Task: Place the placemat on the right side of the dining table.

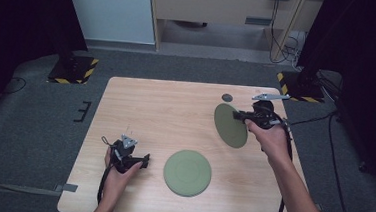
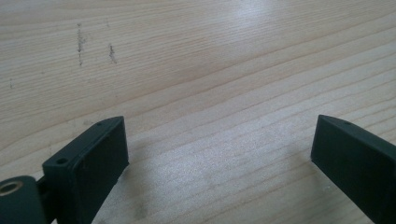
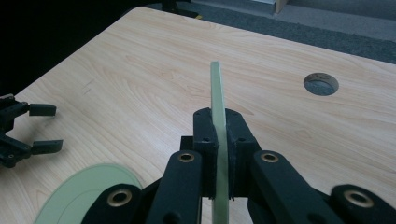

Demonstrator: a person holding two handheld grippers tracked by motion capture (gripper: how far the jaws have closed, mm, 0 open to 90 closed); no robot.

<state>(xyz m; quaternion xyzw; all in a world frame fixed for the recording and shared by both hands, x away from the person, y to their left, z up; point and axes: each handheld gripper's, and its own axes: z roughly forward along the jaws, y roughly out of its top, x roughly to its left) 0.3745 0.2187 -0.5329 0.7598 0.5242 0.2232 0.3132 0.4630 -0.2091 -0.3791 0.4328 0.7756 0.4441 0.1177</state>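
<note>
My right gripper point(image 1: 240, 115) is clamped on the rim of a green plate point(image 1: 230, 125), and I see it held off the table point(image 1: 175, 110) on the right side, tilted so its face leans toward the middle of the board. In the right gripper view the plate point(image 3: 218, 121) stands edge-on, upright between the two black jaws, which press flat against both of its faces. My right hand point(image 1: 272, 137) wraps the gripper body from below and behind, the forearm running up from the bottom right corner, the wrist bent so the jaws point left across the table. A round hole point(image 1: 227, 97) in the tabletop sits just beyond the held plate.

A second green plate point(image 1: 187, 172) lies flat near the front edge, between my two hands.

My left gripper point(image 1: 145, 159) rests low near the front left of the table, jaws spread wide with nothing between them; the left gripper view shows bare wood grain between the two pads. My left hand point(image 1: 121, 171) grips it from underneath, forearm coming straight up from the bottom edge, the jaws aimed right toward the flat plate and stopping just short of its rim.
</note>
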